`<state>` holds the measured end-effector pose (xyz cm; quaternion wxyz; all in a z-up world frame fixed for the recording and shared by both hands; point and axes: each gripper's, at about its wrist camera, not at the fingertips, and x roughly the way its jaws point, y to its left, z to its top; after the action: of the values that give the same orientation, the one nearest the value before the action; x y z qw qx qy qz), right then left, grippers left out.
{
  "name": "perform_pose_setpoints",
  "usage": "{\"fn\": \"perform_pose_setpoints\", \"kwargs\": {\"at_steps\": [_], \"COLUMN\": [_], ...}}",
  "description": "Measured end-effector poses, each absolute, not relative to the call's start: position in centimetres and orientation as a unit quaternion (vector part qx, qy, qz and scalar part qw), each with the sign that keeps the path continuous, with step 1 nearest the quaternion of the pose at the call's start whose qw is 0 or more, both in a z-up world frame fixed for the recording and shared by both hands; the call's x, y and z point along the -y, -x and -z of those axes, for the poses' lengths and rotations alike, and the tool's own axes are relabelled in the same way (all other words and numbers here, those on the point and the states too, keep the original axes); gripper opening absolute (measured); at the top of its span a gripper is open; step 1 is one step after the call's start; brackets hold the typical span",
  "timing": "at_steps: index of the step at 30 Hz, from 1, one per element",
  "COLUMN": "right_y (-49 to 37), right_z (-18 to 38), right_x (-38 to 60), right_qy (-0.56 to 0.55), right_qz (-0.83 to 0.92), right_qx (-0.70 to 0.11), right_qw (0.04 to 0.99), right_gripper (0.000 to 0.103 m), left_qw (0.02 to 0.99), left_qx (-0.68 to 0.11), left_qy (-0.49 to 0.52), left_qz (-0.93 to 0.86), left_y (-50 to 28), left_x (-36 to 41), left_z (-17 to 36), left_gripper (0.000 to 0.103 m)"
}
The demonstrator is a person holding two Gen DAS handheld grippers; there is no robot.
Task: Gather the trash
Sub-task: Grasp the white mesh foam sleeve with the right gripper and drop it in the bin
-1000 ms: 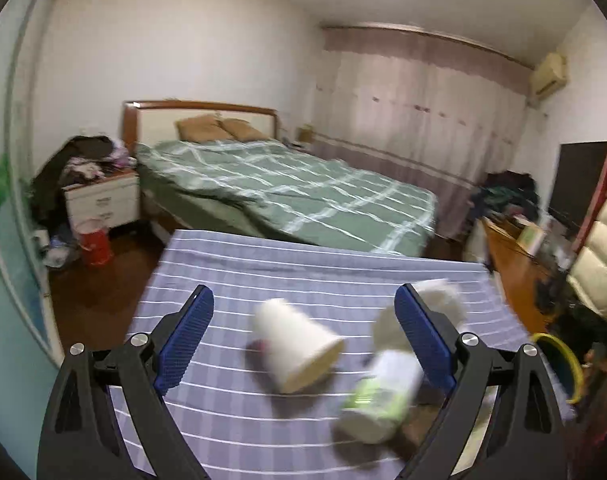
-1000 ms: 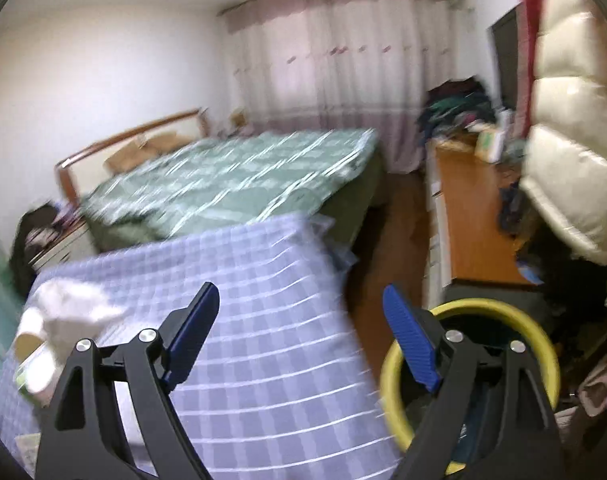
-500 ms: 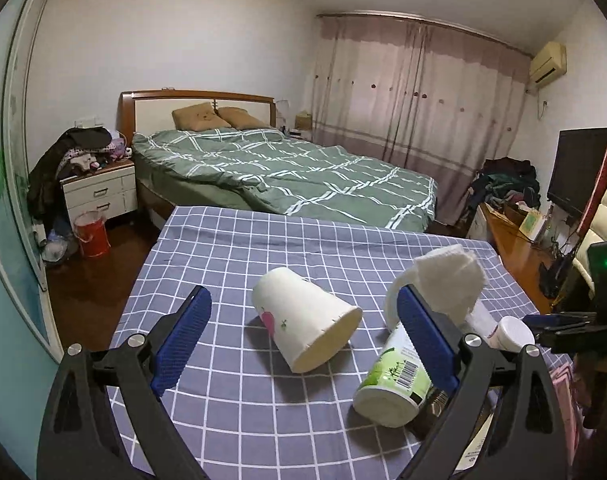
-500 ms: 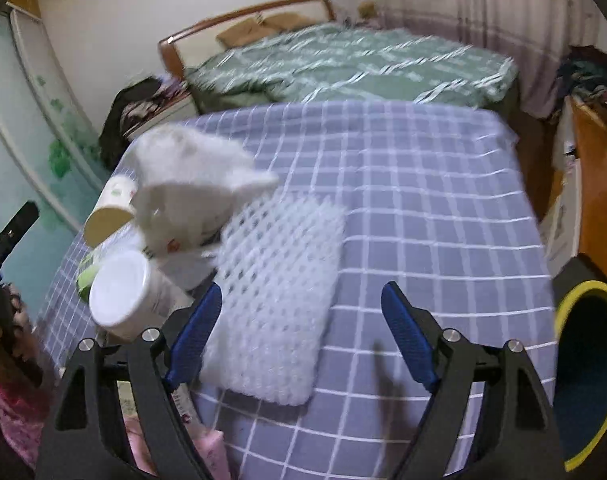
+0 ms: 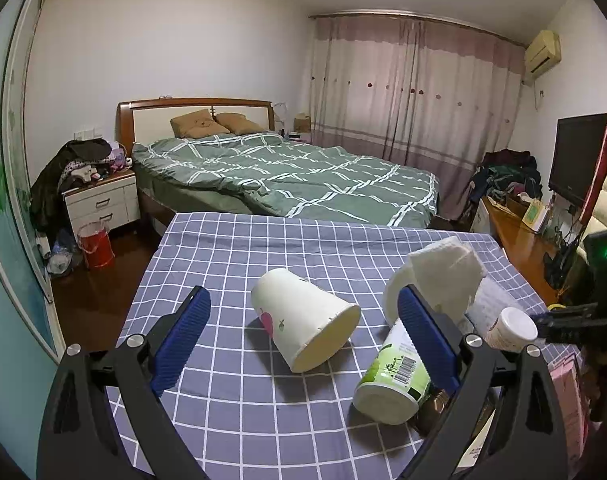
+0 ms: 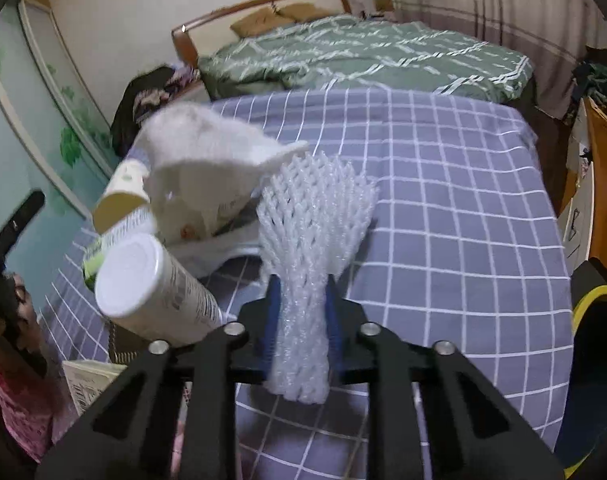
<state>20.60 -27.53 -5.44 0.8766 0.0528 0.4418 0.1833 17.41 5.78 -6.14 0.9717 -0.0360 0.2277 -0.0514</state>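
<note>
Right tool [image 6: 301, 312]: jaws closing, pinched on the white foam net [image 6: 311, 240], which bunches between the blue pads and fans out above them, centre of frame.
Left tool [image 5: 303, 332]: jaws wide apart, nothing between them; hovers over the paper cup [image 5: 303, 324] lying on its side.
Tabletop [image 6: 463, 200]: purple checked cloth.
Green-label bottle [image 5: 395, 376]: lower right, partly hidden behind the left tool's finger.
White-capped bottle [image 6: 155, 288]: left of the net, label blurred.
Yellow-rimmed bin [image 6: 591, 300]: cut off at right edge.

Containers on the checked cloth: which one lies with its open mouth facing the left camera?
The paper cup, tipped over, hollow mouth showing; the green-labelled bottle shows a closed end.
</note>
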Motion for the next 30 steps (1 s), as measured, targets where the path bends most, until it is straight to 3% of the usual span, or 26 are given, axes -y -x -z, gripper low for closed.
{"fn": "perform_pose_setpoints", "kwargs": {"at_steps": [9, 20, 30], "right_y": [-20.3, -16.7, -16.3], "right_z": [4.0, 3.9, 8.3], "right_x": [33.5, 46.7, 53.8], "right_qy": [-0.124, -0.172, -0.220], "right_qz": [-0.112, 0.195, 0.313], "right_qx": [-0.396, -0.328, -0.386], "right_qw": [0.903, 0.908, 0.839], "right_gripper": [0.018, 0.018, 0.022], "left_qw": [0.973, 0.974, 0.972], "left_qx": [-0.219, -0.214, -0.214], "left_qy": [0.020, 0.015, 0.008], "left_qz": [0.062, 0.077, 0.097], "left_y": [-16.8, -16.5, -16.1], "left_x": [-4.7, -4.6, -4.2], "left_z": [6.0, 5.8, 5.8], "left_gripper": [0.093, 0.094, 0.094]}}
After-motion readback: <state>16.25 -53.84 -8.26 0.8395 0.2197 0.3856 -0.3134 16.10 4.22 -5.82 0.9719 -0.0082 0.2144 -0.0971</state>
